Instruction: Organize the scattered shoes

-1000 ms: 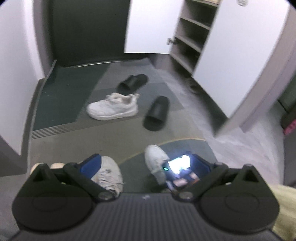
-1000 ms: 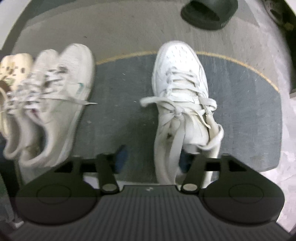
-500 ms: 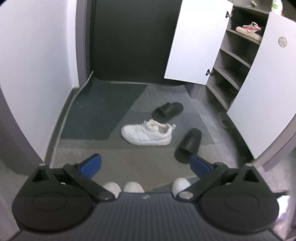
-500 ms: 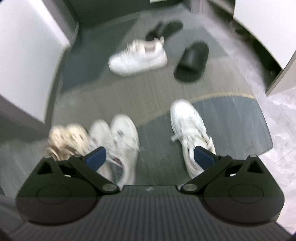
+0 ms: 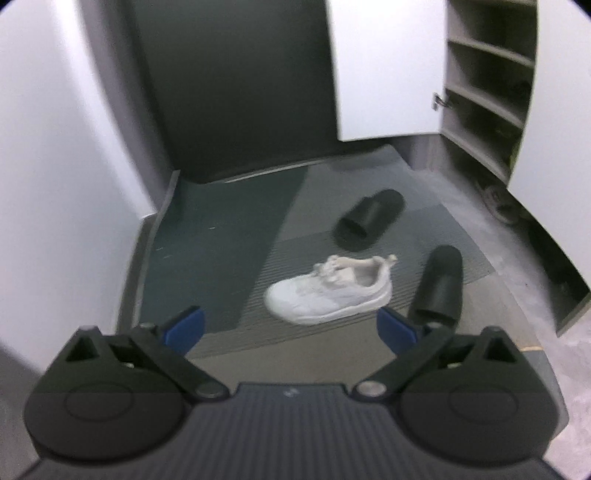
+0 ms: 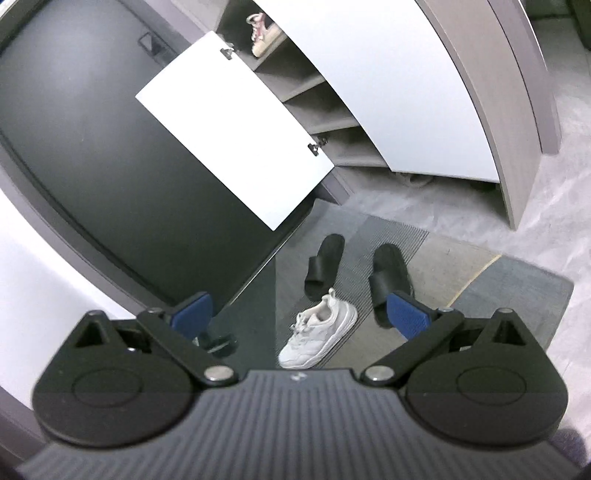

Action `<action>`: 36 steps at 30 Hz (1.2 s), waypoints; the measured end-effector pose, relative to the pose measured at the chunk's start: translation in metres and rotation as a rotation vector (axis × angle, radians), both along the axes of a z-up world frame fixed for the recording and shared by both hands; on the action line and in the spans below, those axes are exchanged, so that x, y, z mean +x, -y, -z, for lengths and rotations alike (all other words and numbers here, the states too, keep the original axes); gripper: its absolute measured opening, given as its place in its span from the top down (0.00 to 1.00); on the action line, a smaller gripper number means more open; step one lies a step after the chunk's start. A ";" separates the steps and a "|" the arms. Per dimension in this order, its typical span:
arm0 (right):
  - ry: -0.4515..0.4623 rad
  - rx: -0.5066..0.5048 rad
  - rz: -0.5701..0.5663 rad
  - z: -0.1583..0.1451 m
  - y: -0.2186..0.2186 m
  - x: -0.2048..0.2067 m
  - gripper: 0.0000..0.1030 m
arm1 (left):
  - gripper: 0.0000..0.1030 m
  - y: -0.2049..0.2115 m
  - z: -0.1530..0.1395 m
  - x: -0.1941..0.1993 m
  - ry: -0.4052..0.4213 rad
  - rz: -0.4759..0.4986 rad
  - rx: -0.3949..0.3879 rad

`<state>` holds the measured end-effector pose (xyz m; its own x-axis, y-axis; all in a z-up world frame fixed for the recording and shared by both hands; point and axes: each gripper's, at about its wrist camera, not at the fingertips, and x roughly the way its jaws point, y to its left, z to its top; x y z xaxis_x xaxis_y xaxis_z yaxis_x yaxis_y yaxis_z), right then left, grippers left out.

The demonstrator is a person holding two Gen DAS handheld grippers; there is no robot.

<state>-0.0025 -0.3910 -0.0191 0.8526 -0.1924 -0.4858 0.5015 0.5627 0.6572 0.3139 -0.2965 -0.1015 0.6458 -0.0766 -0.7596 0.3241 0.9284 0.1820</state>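
Observation:
A white sneaker [image 5: 330,290] lies on the ribbed mat, toe to the left. Two black slides lie near it: one [image 5: 369,218] behind, one [image 5: 439,286] to its right. My left gripper [image 5: 291,328] hangs wide in front of the sneaker and well short of it; its jaws are closing with nothing between them. In the tilted right wrist view the same white sneaker [image 6: 319,334] and both slides [image 6: 324,266] [image 6: 390,280] lie on the floor far beyond my right gripper [image 6: 301,314], which is open and empty.
A shoe cabinet [image 5: 480,110] with open white doors [image 5: 388,70] stands at the right; a pink-and-cream shoe [image 6: 263,33] sits on a high shelf. A dark door [image 5: 236,85] closes the back, a white wall [image 5: 55,166] the left. A grey rug [image 6: 513,291] lies nearer.
The left gripper has moved toward the white sneaker and the slides, which now look larger. The right gripper has let go of the near white sneaker, risen and rolled, and now looks at the door and cabinet.

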 end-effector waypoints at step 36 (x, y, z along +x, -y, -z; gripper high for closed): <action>-0.335 0.344 -0.128 0.120 0.031 0.166 0.00 | 0.78 0.119 0.298 0.204 -0.300 0.341 -0.138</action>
<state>0.1630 -0.4223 -0.1390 0.6450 0.1233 -0.7542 0.6579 0.4125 0.6301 0.5175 -0.4150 -0.3998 0.3198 -0.3595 -0.8766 0.6341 0.7687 -0.0839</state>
